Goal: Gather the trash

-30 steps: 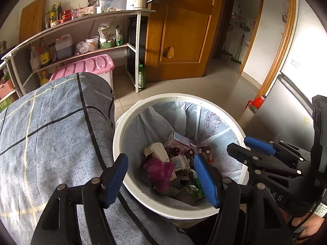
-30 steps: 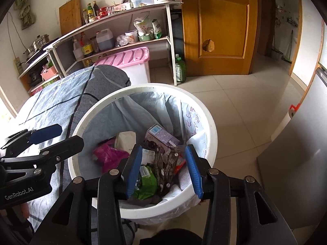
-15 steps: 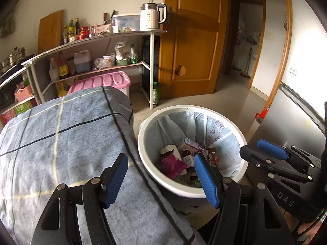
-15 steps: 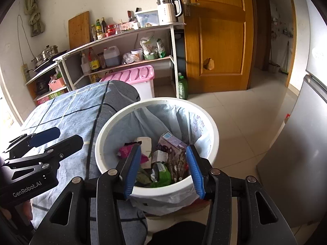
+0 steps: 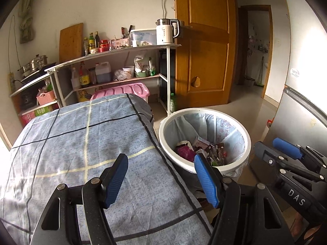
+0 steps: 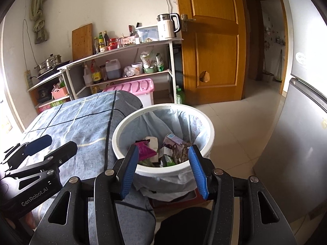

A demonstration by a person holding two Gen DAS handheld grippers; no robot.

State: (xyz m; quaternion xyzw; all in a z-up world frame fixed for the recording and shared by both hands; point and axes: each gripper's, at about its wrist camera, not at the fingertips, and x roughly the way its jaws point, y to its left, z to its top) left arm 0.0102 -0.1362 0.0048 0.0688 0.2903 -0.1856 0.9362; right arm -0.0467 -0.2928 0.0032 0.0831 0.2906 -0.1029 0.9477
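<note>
1. A desk draped in a blue-grey cloth with dark and pale yellow grid lines [image 5: 85,143] fills the left of both views; its right edge runs just beside the bin.
2. The left gripper [image 5: 161,178] hangs over the near right part of the cloth. Its jaws stand partly open, the blue ribbed pads [image 5: 116,180] well apart, with nothing between them but cloth seen far below.
3. Behind the desk, a white-framed shelf unit [image 5: 126,49] stands against the wall, carrying bottles, a white electric kettle [image 5: 166,31] on top, and a pink-lidded storage box [image 5: 122,90] at floor level.
4. A round white plastic bin lined with a pale blue bag [image 6: 206,122] stands on the tiled floor off the desk's right edge. The collected trash [image 6: 167,148] lies inside it: a magenta wrapper, a purple-and-white carton, dark foil packets, a green scrap.
5. The right gripper [image 6: 165,167] hovers above the bin's near rim, jaws partly open and empty; the trash seen between the pads lies lower down in the bin, untouched.
6. An orange-brown wooden door [image 6: 212,40] stands behind the bin.
7. A grey refrigerator [image 6: 296,143] fills the right edge.
</note>
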